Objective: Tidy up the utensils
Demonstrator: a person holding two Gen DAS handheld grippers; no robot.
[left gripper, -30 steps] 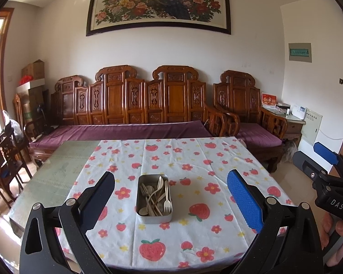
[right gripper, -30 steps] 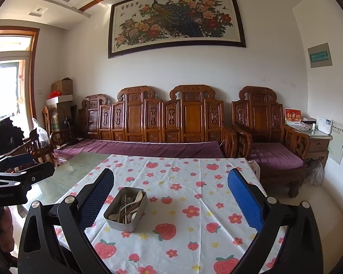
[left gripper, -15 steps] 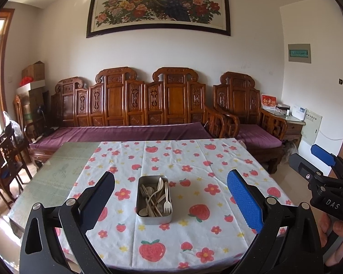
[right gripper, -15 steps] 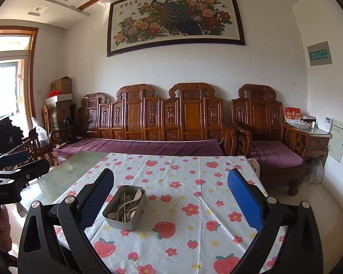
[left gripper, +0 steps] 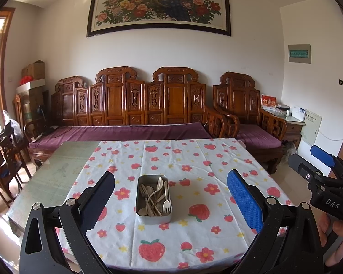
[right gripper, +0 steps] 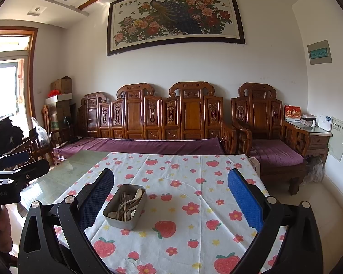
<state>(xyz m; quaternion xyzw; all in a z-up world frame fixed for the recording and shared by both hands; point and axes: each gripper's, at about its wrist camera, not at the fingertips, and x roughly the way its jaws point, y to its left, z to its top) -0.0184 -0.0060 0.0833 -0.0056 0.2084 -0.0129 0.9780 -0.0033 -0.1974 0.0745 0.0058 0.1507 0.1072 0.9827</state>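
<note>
Daylight is pouring in from the window (right gripper: pixel 4 86) far left of the right claw (right gripper: pixel 171 196), blowing out to white there. The glass tabletop (right gripper: pixel 64 171) is catching a soft sheen. Everything is staying sharp, while the fisheye lens is bending walls and darkening the corners.

"DAS" is printed on the right gripper (left gripper: pixel 317 159) body.

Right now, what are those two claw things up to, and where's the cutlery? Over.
Left gripper open, holding nothing. Right gripper open, holding nothing. Utensils jumbled in metal tin on strawberry tablecloth. Nothing between grippers and tin.
</note>
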